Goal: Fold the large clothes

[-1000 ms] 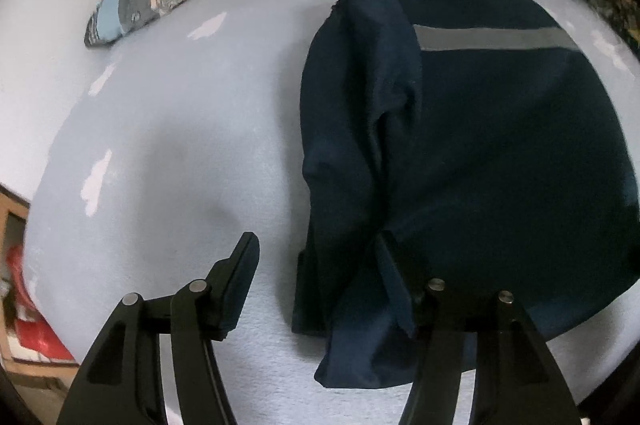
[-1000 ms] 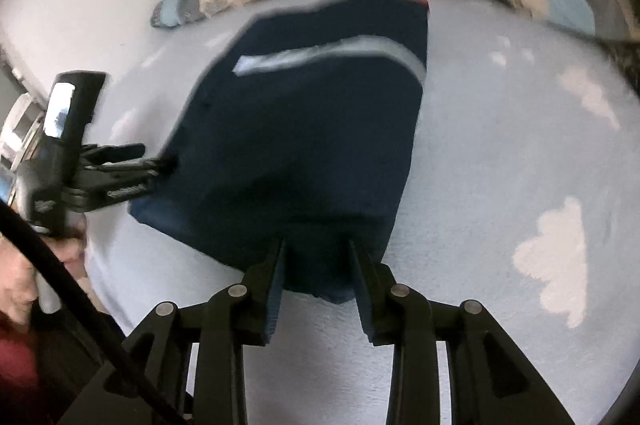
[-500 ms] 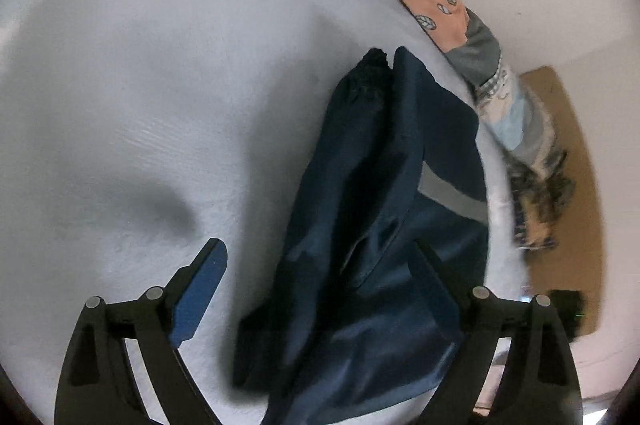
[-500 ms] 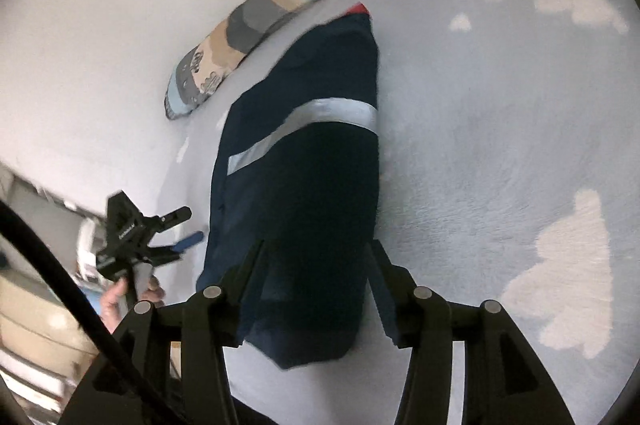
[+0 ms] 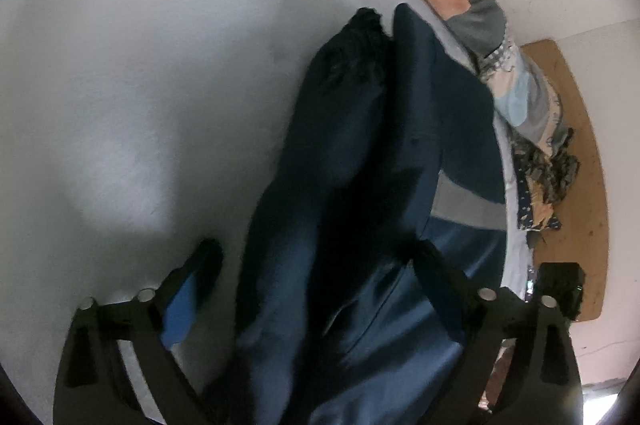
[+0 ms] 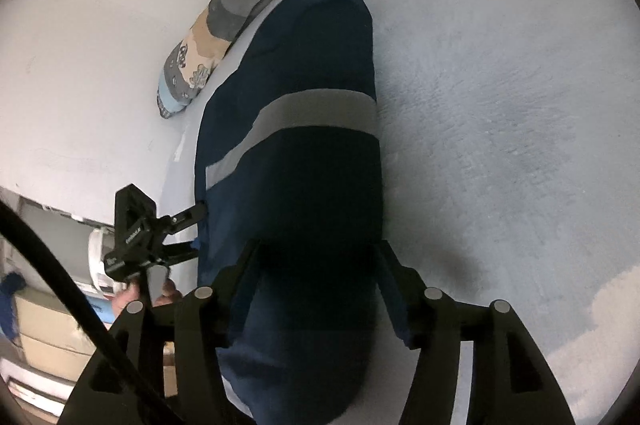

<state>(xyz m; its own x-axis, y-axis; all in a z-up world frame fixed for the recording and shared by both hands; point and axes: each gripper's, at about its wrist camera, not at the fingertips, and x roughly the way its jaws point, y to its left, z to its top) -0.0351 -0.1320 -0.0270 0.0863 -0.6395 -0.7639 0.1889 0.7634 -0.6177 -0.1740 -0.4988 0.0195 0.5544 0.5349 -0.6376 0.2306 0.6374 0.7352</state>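
A navy jacket (image 5: 360,153) with a grey reflective stripe (image 6: 316,109) lies folded into a long narrow shape on the light blue bed blanket (image 5: 140,85). My left gripper (image 5: 312,257) hangs over one end of it. Its jaws are opening wide and the cloth lies loose between them; the blue-padded finger (image 5: 188,301) stands off the fabric. My right gripper (image 6: 316,253) straddles the other end, jaws opening, with the dark cloth beneath and between them and not pinched. The right wrist view also shows the left gripper (image 6: 160,233) at the jacket's left edge, held by a hand (image 6: 128,299).
A patchwork bolster (image 6: 248,1) runs along the white wall (image 6: 80,45) behind the jacket. A brown board (image 5: 576,145) and a dark patterned cloth (image 5: 544,165) lie past the bed's edge. Boxes (image 6: 44,329) stand low at the left, and a black cable (image 6: 60,281) crosses there.
Both grippers have spread their jaws, letting go of the jacket's hem, and rolled, so the jacket now runs lengthwise up each view. The jacket lies still on the blanket.
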